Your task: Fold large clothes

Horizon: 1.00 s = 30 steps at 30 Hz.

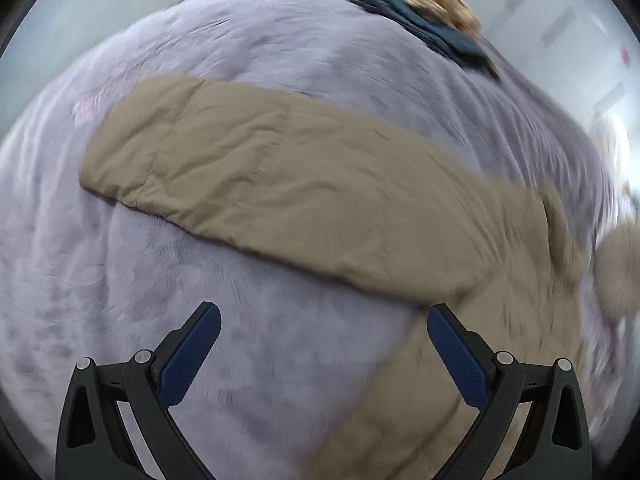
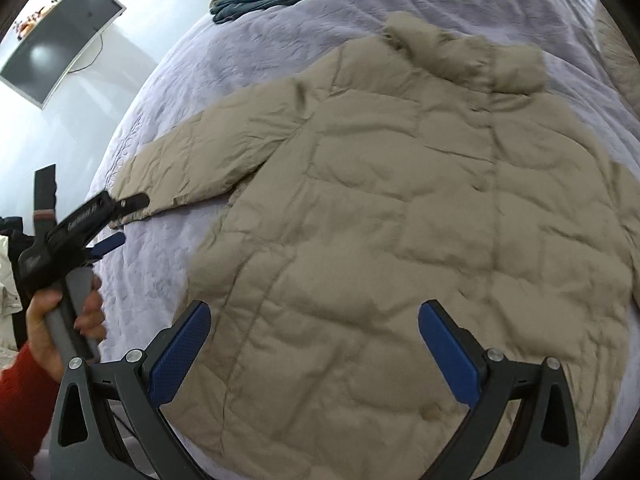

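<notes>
Lilac bed (image 2: 280, 80) carries coat (image 2: 400, 208) laid flat — puffy, soft, slippery; cuff (image 2: 140, 204) advised. Both grippers (image 1: 324, 344) (image 2: 314, 340) spread wide, empty.

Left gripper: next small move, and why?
Probably ease the left gripper forward and close on the cuff of the sleeve. The beige puffer jacket lies spread flat on the lavender blanket, sleeve stretched out and unfolded. Both grippers are open and empty; the right gripper hovers over the jacket's body.
</notes>
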### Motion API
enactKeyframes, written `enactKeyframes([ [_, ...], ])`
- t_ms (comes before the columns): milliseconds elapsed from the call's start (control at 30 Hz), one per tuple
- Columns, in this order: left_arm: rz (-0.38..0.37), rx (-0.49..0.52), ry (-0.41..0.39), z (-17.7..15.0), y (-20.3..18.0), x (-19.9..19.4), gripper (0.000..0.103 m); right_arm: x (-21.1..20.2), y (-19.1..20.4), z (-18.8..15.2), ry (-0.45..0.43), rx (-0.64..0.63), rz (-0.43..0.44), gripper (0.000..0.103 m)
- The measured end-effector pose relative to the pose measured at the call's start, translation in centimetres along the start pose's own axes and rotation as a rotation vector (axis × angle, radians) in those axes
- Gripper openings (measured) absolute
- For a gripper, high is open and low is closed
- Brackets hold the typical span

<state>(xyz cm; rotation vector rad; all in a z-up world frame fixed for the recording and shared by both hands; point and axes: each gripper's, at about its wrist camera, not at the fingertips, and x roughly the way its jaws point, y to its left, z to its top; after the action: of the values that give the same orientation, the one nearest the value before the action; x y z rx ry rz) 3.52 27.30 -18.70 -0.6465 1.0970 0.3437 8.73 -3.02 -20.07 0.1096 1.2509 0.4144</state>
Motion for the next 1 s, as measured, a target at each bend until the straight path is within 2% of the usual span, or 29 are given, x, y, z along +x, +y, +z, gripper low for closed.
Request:
enactKeyframes([
  [133, -0.038, -0.124, -0.007, 2.3, 3.2, 3.0, 0.103, 2.0, 0.9, 1.9, 0.025, -0.007, 0.000, 0.103],
  [267, -0.102, -0.205, -0.010, 3.7, 5.2, 5.6, 0.103, 4.4, 1.3, 3.9, 0.037, 0.046, 0.056, 0.100],
  [333, -0.127, -0.237, -0.021, 4.4, 5.7, 6.6, 0.103, 5.4, 1.9, 4.9, 0.025, 0.045, 0.069, 0.082],
  [400, -0.139, -0.263, -0.035, 5.1, 6.0, 7.5, 0.103, 7.0, 2.3, 6.2, 0.041, 0.057, 0.074, 0.037],
  [500, -0.143, -0.296, -0.068, 5.9, 6.4, 8.1, 0.103, 9.0, 2.4, 7.9, 0.049, 0.114, 0.203, 0.014],
  [567, -0.130, -0.317, -0.104, 6.5, 6.5, 8.1, 0.102, 9.4, 3.2, 8.9, 0.016, 0.101, 0.195, 0.013],
  [600, -0.107, -0.327, -0.123, 6.9, 6.6, 8.1, 0.089, 9.7, 3.7, 9.7, -0.008, 0.092, 0.194, 0.011],
  [633, -0.083, -0.333, -0.130, 7.1, 6.7, 8.2, 0.065, 9.8, 3.9, 10.0, -0.019, 0.094, 0.203, 0.010],
  [667, -0.070, -0.327, -0.124, 7.5, 6.7, 8.4, 0.055, 10.2, 4.3, 10.6, -0.029, 0.101, 0.214, 0.010],
  [700, -0.083, -0.313, -0.115, 7.8, 6.8, 8.7, 0.030, 10.4, 4.6, 11.0, -0.035, 0.108, 0.221, 0.009],
  [733, -0.110, -0.298, -0.106, 8.1, 6.9, 8.8, 0.013, 10.9, 4.8, 11.4, -0.042, 0.116, 0.229, 0.008],
  [767, -0.130, -0.283, -0.097, 8.5, 7.0, 8.9, 0.012, 11.5, 5.2, 11.7, -0.043, 0.124, 0.235, 0.008],
  [833, -0.116, -0.248, -0.112, 9.1, 6.5, 8.4, 0.009, 13.2, 5.5, 11.9, -0.022, 0.135, 0.235, 0.007],
  [1000, -0.152, -0.084, -0.228, 10.0, 2.9, 3.4, 0.008, 17.0, 5.0, 11.1, 0.029, 0.167, 0.214, 0.006],
])
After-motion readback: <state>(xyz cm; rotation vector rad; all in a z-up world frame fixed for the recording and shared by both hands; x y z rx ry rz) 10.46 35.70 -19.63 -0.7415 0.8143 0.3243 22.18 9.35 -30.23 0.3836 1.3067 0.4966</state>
